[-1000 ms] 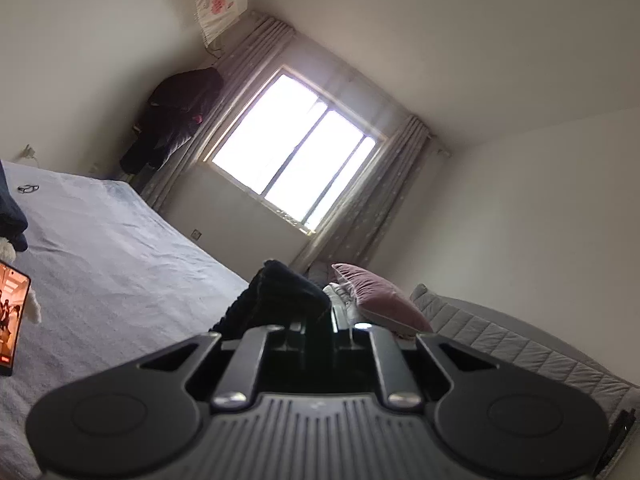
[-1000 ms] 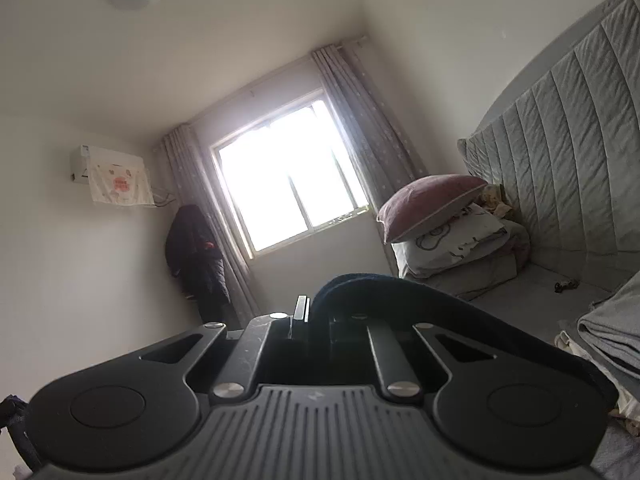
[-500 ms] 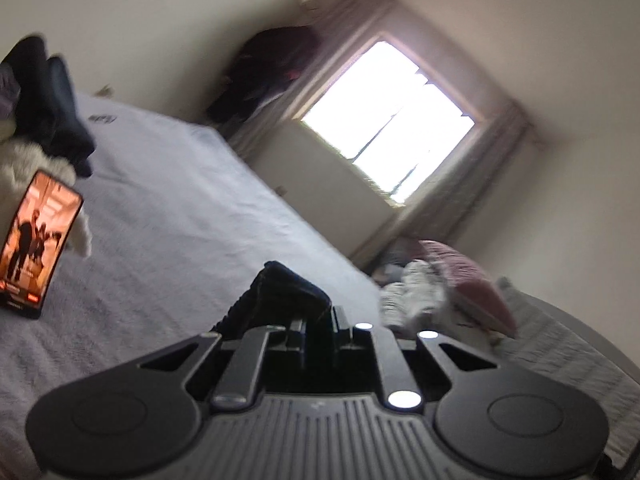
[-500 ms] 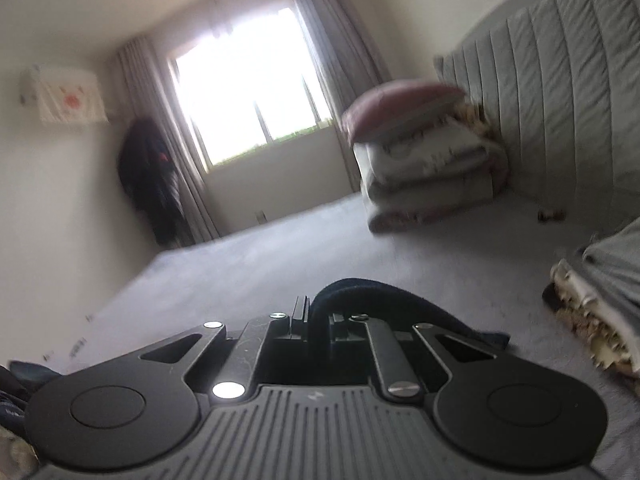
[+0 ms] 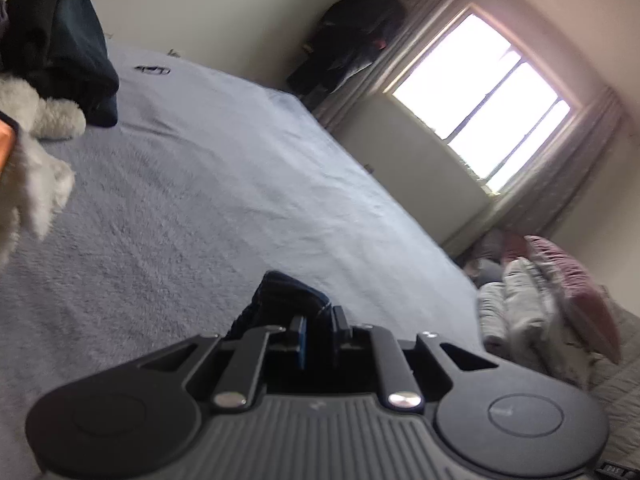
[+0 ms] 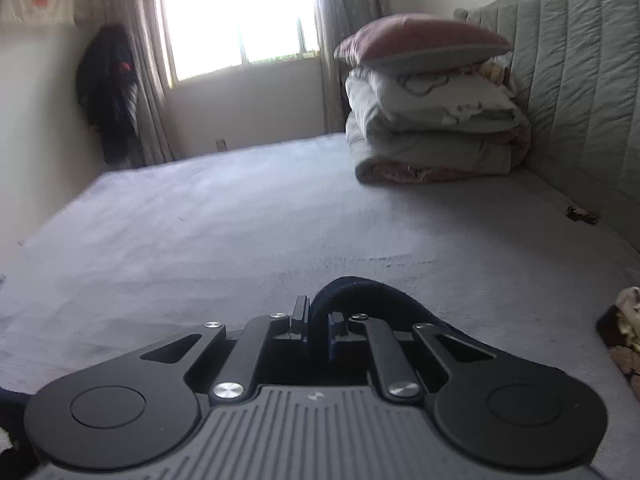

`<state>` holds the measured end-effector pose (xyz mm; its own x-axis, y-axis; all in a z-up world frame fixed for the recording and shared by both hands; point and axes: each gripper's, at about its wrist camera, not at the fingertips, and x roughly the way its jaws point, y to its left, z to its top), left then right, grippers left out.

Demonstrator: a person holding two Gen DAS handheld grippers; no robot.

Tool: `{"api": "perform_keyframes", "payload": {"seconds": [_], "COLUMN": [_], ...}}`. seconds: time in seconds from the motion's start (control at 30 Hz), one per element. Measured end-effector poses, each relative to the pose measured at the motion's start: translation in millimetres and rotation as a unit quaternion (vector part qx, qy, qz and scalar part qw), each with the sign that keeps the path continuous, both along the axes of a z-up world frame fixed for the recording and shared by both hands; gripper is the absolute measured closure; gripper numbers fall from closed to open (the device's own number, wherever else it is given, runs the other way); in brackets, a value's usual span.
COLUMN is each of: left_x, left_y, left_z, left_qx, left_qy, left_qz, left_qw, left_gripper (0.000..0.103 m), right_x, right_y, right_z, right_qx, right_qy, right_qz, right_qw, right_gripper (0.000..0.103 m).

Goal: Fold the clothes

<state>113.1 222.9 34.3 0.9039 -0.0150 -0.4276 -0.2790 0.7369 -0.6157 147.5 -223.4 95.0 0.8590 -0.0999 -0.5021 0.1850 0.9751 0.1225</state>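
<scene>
My left gripper (image 5: pixel 318 314) is shut on a bunched fold of dark navy garment (image 5: pixel 286 294), held low over the grey bedspread (image 5: pixel 192 200). In the right wrist view, my right gripper (image 6: pixel 318 316) is shut on another part of a dark navy garment (image 6: pixel 360 294), whose edge arches up over the right finger. Most of the cloth hangs below the grippers, out of sight. A pile of dark clothes (image 5: pixel 60 44) lies at the bed's far left.
A white fluffy item (image 5: pixel 36 152) lies at the left with an orange phone screen (image 5: pixel 6 136) at the frame edge. Folded quilts (image 6: pixel 432 128) under a pink pillow (image 6: pixel 416 44) stand by the padded headboard (image 6: pixel 580 80). A dark coat (image 6: pixel 110 88) hangs beside the window.
Both grippers have tipped downward and sunk toward the bed, still holding the dark garment. Ceiling and wall have left the views and the bedspread now fills them.
</scene>
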Motion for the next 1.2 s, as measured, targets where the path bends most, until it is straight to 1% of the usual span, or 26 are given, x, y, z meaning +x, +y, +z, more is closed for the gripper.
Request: {"api": "perform_keyframes", "payload": {"seconds": [0.1,0.27,0.33,0.4,0.57,0.67,0.7,0.77,0.8,0.83,0.87,0.9,0.93,0.97,1.0,1.1,1.2], "left_x": [30,66,77,86,106,114,116,118,116,115,113,110,107,104,101,87,74], "left_y": [1,-10,-13,-14,-18,-19,-20,-22,-23,-24,-24,-25,-25,-25,-25,-29,-33], "left_z": [-10,-23,-30,-36,-50,-57,-59,-59,-56,-53,-50,-47,-44,-41,-37,-27,-17], "left_qx": [0.001,0.037,0.050,0.053,0.073,0.092,0.100,0.119,0.127,0.133,0.134,0.133,0.132,0.130,0.126,0.115,0.110], "left_qy": [0.013,0.018,0.021,0.027,0.039,0.051,0.056,0.058,0.055,0.053,0.050,0.048,0.046,0.045,0.046,0.056,0.076], "left_qz": [0.001,-0.003,-0.005,-0.007,-0.013,-0.019,-0.023,-0.032,-0.034,-0.034,-0.034,-0.035,-0.037,-0.038,-0.040,-0.043,-0.047], "left_qw": [0.9999,0.9991,0.9985,0.9982,0.9965,0.9943,0.9931,0.9907,0.9898,0.9892,0.9891,0.9893,0.9895,0.9898,0.9901,0.9908,0.9899], "left_gripper": [0.091,0.091,0.090,0.090,0.089,0.084,0.080,0.076,0.067,0.052,0.043,0.031,0.025,0.024,0.023,0.019,0.018], "right_x": [34,73,85,95,117,125,127,128,127,125,124,122,120,116,111,93,71], "right_y": [1,-1,-3,-4,-5,-6,-6,-7,-8,-9,-11,-13,-16,-19,-22,-25,-25], "right_z": [-20,-53,-65,-77,-96,-104,-104,-102,-99,-96,-92,-88,-84,-78,-73,-54,-40], "right_qx": [-0.004,-0.009,-0.007,-0.006,-0.003,0.002,0.002,0.002,0.005,0.009,0.013,0.019,0.028,0.040,0.051,0.052,0.047], "right_qy": [0.029,0.057,0.067,0.078,0.100,0.114,0.118,0.125,0.129,0.132,0.134,0.135,0.133,0.129,0.125,0.119,0.117], "right_qz": [-0.010,-0.026,-0.029,-0.030,-0.032,-0.029,-0.026,-0.019,-0.014,-0.008,-0.002,0.004,0.010,0.019,0.027,0.039,0.041], "right_qw": [1.000,0.998,0.997,0.996,0.994,0.993,0.993,0.992,0.992,0.991,0.991,0.991,0.991,0.991,0.991,0.991,0.991], "right_gripper": [0.093,0.093,0.093,0.093,0.093,0.093,0.093,0.092,0.090,0.089,0.086,0.077,0.068,0.051,0.047,0.047,0.047]}}
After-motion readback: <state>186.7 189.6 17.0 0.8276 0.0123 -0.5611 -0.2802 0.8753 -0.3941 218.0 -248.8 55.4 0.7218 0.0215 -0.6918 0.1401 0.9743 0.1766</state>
